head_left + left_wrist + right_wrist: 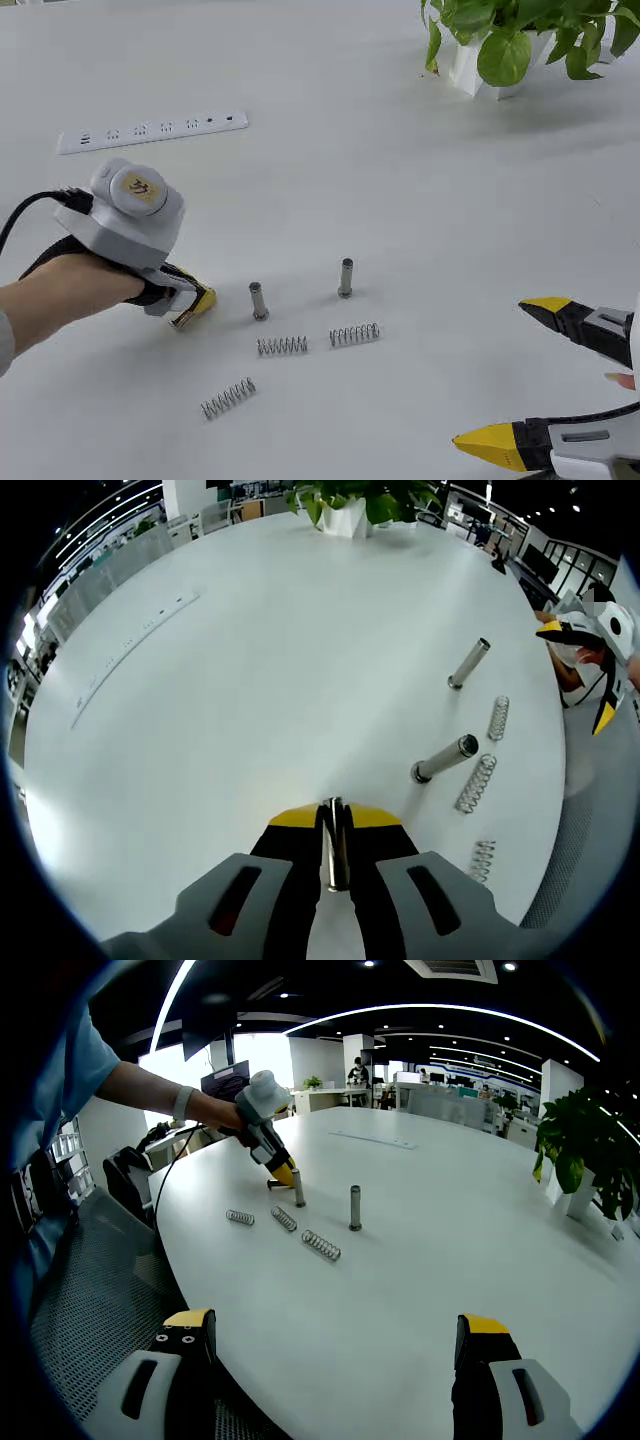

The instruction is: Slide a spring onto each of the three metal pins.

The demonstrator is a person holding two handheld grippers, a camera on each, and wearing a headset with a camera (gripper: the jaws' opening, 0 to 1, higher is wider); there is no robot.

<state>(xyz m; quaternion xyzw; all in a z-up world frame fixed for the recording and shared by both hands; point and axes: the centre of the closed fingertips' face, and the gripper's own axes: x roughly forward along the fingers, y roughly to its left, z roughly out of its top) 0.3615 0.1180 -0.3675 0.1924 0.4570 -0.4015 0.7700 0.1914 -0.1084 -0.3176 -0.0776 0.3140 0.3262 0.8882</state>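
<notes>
**One pin clamped, two standing, three springs loose**

On the left, low over the white surface (pixel 400 200): the left gripper (pixel 190 305), jaws clamped on the held pin (pixel 182 320). In the head view, just a tilted metal end poking out under the yellow tips. In the left gripper view, the shaft plainly pinched between both tips and lying along the jaws. Contact of that end with the surface: cannot tell.

Just right of it, the left pin (pixel 259 300); farther right and a little farther away, the right pin (pixel 345 277). Stand upright, apart from each other.

Nearer than the pins, lying flat and clear of them: the left spring (pixel 228 398) nearest, then the middle spring (pixel 282 346) and the right spring (pixel 354 334) almost end to end.

At the near right, well apart from pins and springs: the right gripper (pixel 487 370), jaws wide apart, gripping nothing. Same wide gap in the right gripper view, plus a bare forearm and blue sleeve (pixel 80 1060) behind the left gripper.

At the far side, a power strip (pixel 150 131) on the left and a potted plant (pixel 520 40) on the right.
</notes>
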